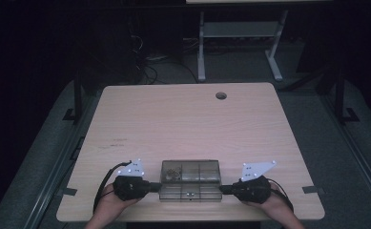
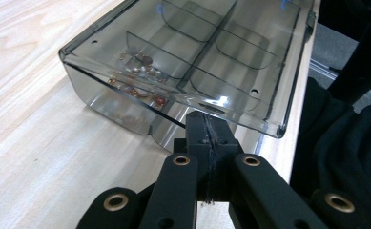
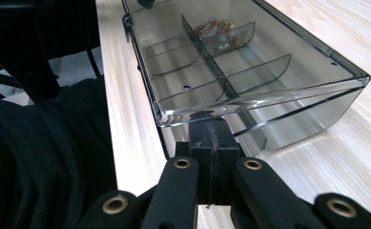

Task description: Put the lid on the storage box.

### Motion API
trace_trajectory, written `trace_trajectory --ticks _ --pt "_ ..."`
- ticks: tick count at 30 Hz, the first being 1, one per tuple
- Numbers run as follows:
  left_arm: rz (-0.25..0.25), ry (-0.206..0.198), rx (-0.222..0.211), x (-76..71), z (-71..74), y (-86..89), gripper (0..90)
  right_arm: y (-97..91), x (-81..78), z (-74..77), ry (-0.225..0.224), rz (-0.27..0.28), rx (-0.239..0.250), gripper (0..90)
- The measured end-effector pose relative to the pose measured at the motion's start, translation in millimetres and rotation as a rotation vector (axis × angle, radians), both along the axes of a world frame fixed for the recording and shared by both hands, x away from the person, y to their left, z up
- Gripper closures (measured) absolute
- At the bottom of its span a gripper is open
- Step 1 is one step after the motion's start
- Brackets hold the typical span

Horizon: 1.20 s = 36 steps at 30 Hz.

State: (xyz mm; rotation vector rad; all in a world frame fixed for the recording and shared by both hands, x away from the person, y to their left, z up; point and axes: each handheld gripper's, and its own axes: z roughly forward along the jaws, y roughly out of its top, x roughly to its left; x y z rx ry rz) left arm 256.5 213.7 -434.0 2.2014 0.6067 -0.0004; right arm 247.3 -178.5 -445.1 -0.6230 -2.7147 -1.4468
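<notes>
Both grippers, left gripper (image 1: pixel 155 185) and right gripper (image 1: pixel 225 189), jaws fully closed, nothing held, tips at opposite short ends of the clear compartment box (image 1: pixel 191 179). Box lies at near counter (image 1: pixel 183 119) edge, long axis running gripper to gripper; both equally near.

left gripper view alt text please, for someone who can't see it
A shut hand-held gripper meets the end of a clear lidded box on a wooden table. Small beads lie in one compartment.

High view dim, surroundings nearly black; gripper views brighter, sharp, glare spot on clear box lid (image 2: pixel 223 100).
</notes>
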Motion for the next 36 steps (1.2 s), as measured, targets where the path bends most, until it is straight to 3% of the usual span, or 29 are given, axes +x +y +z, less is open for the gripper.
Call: trace_trajectory --ticks 15,26,31,36 --pt "-0.007 0.020 0.039 1.6 -3.7 4.9 89.5 -0.8 0.7 -5.6 0.013 -0.001 -0.035 89.7" --pt "0.004 0.020 0.032 2.6 -2.2 7.4 89.2 -3.7 2.1 -7.3 0.011 -0.009 -0.038 89.7" --pt "0.012 0.014 0.030 3.6 -1.7 8.8 85.0 -7.1 3.4 -7.0 0.013 -0.026 -0.030 89.5" --pt "0.034 0.002 0.029 4.1 0.3 13.3 75.0 -12.6 6.4 -5.1 0.003 -0.066 -0.025 80.5"
